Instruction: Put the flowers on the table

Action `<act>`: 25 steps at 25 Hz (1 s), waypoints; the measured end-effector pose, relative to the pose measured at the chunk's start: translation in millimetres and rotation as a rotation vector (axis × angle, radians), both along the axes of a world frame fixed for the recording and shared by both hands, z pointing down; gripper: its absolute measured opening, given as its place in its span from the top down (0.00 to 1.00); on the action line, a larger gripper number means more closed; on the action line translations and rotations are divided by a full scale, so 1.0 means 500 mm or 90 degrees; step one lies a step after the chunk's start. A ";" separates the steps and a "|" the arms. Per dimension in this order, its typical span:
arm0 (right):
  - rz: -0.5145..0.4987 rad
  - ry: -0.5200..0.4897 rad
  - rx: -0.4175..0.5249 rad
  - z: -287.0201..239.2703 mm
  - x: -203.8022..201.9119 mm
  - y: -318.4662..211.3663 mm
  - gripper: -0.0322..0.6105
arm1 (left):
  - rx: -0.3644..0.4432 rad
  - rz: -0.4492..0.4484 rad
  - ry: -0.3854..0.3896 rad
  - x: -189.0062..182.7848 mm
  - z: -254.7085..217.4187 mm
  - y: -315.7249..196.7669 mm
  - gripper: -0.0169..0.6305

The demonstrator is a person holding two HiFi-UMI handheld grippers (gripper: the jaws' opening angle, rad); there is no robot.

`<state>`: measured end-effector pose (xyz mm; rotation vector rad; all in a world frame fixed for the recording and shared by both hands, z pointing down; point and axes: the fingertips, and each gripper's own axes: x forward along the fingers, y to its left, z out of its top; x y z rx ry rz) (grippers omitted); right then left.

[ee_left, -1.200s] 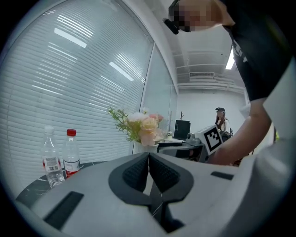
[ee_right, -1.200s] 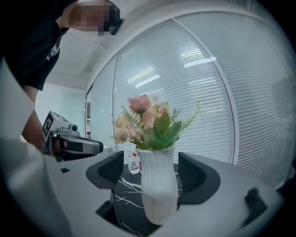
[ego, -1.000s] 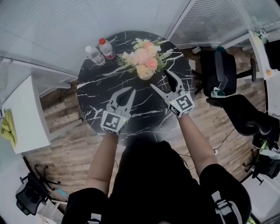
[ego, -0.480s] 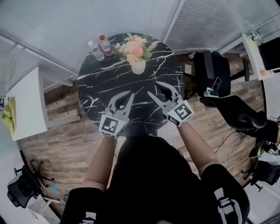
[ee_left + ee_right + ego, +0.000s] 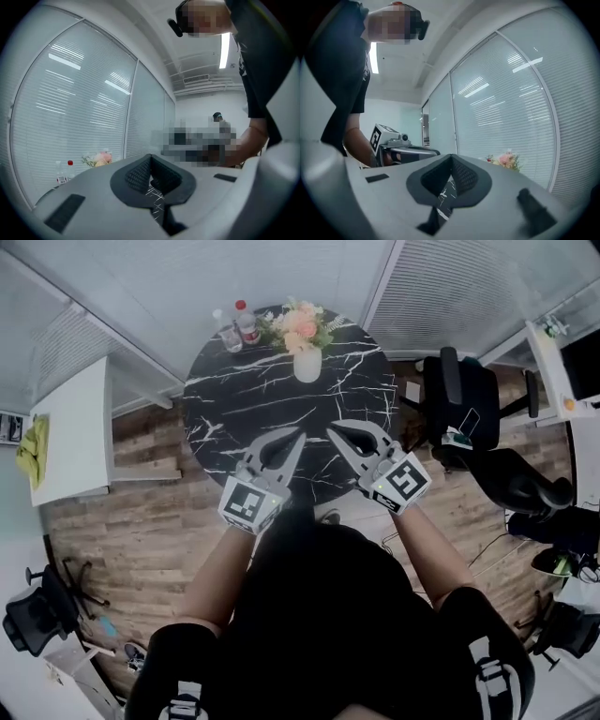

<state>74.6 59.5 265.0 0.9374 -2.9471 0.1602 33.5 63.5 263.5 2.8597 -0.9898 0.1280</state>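
Observation:
The flowers (image 5: pixel 302 326), pink and peach blooms in a white vase, stand upright at the far side of the round black marble table (image 5: pixel 244 399). Both grippers hover over the table's near edge, well back from the vase. My left gripper (image 5: pixel 298 433) is shut with nothing in it, its pads meeting (image 5: pixel 151 157). My right gripper (image 5: pixel 331 432) is also shut and empty (image 5: pixel 451 156). Beyond the jaws the flowers (image 5: pixel 99 158) show small in the left gripper view, and the flowers (image 5: pixel 505 159) show again in the right gripper view.
Two clear bottles (image 5: pixel 238 328), one red-capped, stand left of the vase. A white side table (image 5: pixel 70 437) with a yellow-green cloth (image 5: pixel 33 451) is at the left. Black office chairs (image 5: pixel 464 395) stand close on the right. Glass walls with blinds ring the far side.
The right gripper's jaws went from wide open beside the vase to shut. Both grippers drew back from the flowers to the table's near edge. The vase stays standing.

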 end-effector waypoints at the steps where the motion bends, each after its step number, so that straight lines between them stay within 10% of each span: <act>1: -0.003 -0.002 0.003 -0.008 -0.002 0.012 0.92 | 0.005 0.000 0.002 0.002 -0.009 0.010 0.95; 25: -0.042 0.000 0.033 -0.049 -0.019 0.131 0.92 | 0.039 -0.020 0.002 0.008 -0.059 0.125 0.95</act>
